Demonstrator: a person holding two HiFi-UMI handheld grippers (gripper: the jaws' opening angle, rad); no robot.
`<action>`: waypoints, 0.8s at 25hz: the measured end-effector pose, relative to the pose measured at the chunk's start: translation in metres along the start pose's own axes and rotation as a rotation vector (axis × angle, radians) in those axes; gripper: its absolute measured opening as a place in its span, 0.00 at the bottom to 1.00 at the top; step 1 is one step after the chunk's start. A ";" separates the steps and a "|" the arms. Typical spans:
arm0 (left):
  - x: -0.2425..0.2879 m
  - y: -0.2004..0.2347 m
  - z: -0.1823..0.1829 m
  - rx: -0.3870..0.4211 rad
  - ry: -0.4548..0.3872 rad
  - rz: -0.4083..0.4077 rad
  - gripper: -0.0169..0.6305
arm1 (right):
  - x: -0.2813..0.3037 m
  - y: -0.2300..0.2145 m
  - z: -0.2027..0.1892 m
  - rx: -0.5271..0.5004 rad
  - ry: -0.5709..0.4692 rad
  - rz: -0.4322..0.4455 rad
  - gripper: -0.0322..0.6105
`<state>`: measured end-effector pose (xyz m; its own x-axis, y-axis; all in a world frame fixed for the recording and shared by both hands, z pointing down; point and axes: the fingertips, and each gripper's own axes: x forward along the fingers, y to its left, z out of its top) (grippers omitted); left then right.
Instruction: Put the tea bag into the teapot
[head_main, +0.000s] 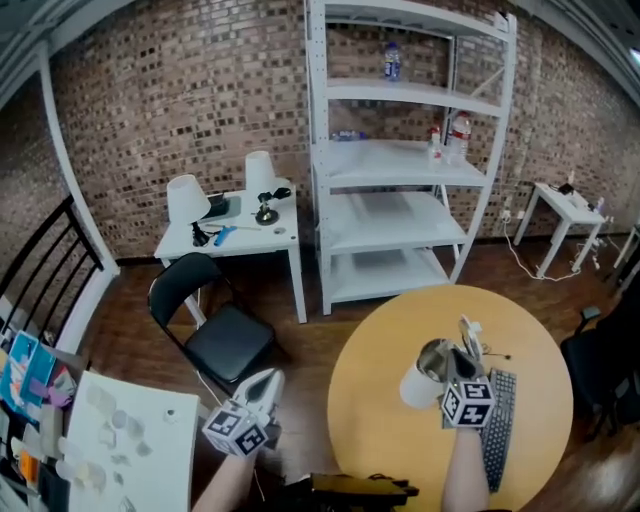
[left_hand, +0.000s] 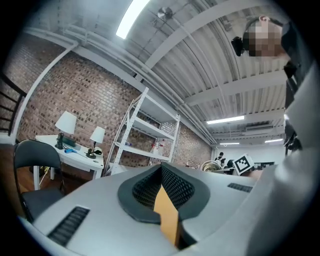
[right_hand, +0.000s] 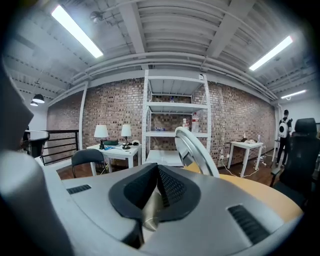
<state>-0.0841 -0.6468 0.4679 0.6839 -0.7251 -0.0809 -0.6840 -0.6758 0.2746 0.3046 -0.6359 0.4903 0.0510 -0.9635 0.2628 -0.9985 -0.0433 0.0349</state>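
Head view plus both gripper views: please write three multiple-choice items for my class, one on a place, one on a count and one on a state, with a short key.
1. Where does the teapot stand?
A. on the round yellow table
B. on the white shelf unit
C. on the black chair

2. How many lamps stand on the small white table?
A. one
B. two
C. four

3. How do the jaws of the left gripper stand?
A. wide apart with nothing between them
B. shut on the tan tea bag
C. shut with nothing between them

Key:
1 A: the head view shows the white pot on the yellow tabletop, beside the right gripper.
2 B: two white-shaded lamps stand on it.
3 B: the left gripper view shows the tan bag pinched between the black pads.
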 end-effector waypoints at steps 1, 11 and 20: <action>-0.002 0.002 -0.001 0.002 0.004 0.005 0.02 | 0.003 0.001 -0.001 -0.011 0.001 0.001 0.05; -0.012 0.004 -0.001 0.000 0.009 -0.002 0.02 | 0.010 0.005 -0.009 -0.111 -0.008 -0.035 0.28; -0.006 -0.003 -0.001 -0.007 0.017 -0.019 0.02 | -0.007 0.009 -0.005 -0.147 -0.036 -0.049 0.28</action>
<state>-0.0864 -0.6402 0.4689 0.7009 -0.7099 -0.0695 -0.6693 -0.6883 0.2799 0.2955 -0.6279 0.4934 0.0966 -0.9701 0.2227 -0.9806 -0.0544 0.1884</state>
